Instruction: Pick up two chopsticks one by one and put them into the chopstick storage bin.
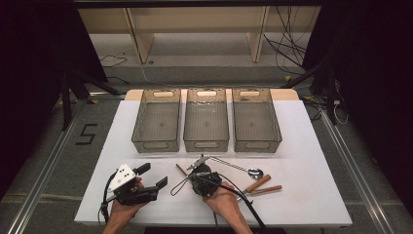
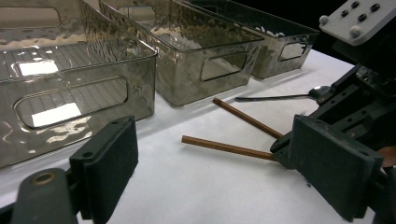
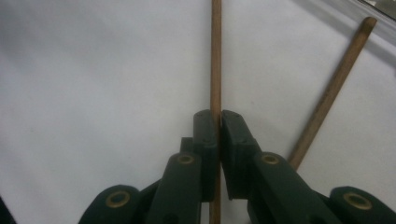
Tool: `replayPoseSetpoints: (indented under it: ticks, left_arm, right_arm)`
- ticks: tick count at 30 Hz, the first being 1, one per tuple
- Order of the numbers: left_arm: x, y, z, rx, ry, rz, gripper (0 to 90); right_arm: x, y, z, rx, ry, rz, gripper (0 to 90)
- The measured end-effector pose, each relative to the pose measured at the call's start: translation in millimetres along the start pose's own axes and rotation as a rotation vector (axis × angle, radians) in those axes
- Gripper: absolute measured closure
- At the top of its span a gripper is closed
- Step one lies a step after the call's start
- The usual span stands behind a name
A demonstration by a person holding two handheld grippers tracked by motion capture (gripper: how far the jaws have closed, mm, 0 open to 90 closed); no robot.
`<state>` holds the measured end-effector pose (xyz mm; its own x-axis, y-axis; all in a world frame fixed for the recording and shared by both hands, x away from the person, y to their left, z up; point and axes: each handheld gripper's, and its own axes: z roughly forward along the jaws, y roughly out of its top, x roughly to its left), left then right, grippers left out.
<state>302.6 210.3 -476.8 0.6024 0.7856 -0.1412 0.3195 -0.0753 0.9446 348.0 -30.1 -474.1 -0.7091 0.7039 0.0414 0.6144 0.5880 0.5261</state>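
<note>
1. The right tool (image 3: 219,122) has its jaws pressed nearly together around a thin wooden chopstick (image 3: 215,56), gripping it partway along its length; the stick lies flat on the white counter (image 1: 311,146), so the hold looks like the start of a lift.
2. The left tool (image 1: 152,175) rests with its jaws spread wide and nothing between them, seemingly waiting its turn; it sits near the counter's front edge, well apart from the cutlery.
3. Three clear bins (image 1: 206,122) stand side by side at the back, all empty, probably there for sorting; a spoon (image 1: 243,168) and two wooden-handled pieces (image 1: 263,186) lie just to the right of the right tool.
4. The right gripper view shows the pinch itself, and a second chopstick (image 3: 331,93) angled beside it; the high view hides that contact under the hand.
5. The left gripper view gives the side angle: both chopsticks (image 2: 229,147) flat, apart, meeting the right tool.
</note>
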Motion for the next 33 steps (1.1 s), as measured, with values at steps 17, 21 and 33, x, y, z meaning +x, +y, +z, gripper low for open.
replayPoseSetpoints:
  ticks: [17, 21, 33]
  left_arm:
    - [4.4, 0.5, 9.7, 0.066, -0.019, -0.146, 16.8]
    - [0.2, 1.6, 16.0, 0.091, -0.05, -0.186, 17.3]
    - [-4.3, 15.2, 29.1, 0.083, -0.163, -0.422, 25.2]
  right_arm:
    - [-6.5, 2.8, -22.3, -0.104, 0.107, 0.034, 85.7]
    - [-5.5, 2.4, -26.4, -0.123, 0.129, 0.033, 85.7]
    - [-0.8, 5.4, -44.6, -0.194, 0.167, 0.017, 85.7]
